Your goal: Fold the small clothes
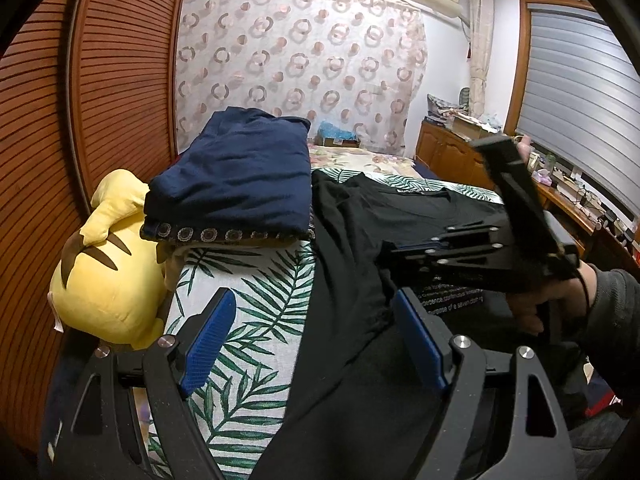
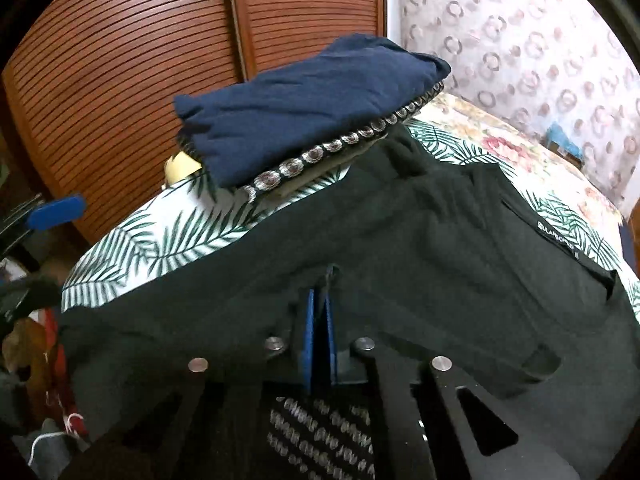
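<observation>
Black tee (image 2: 420, 232) spread on bed (image 1: 256, 272), ahead of both tools. Right fingers (image 2: 319, 312) pressed together, pinching a tee fold, probably to lift it over. Left fingers (image 1: 208, 344) spread wide, straddling the tee's edge, ready to grab. Folded navy garment (image 1: 236, 188) parked beyond.

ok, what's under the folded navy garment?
The folded navy garment lies on a patterned-trim layer over the leaf-print sheet, its end overlapping the yellow plush. Anything deeper in the stack is covered.
</observation>
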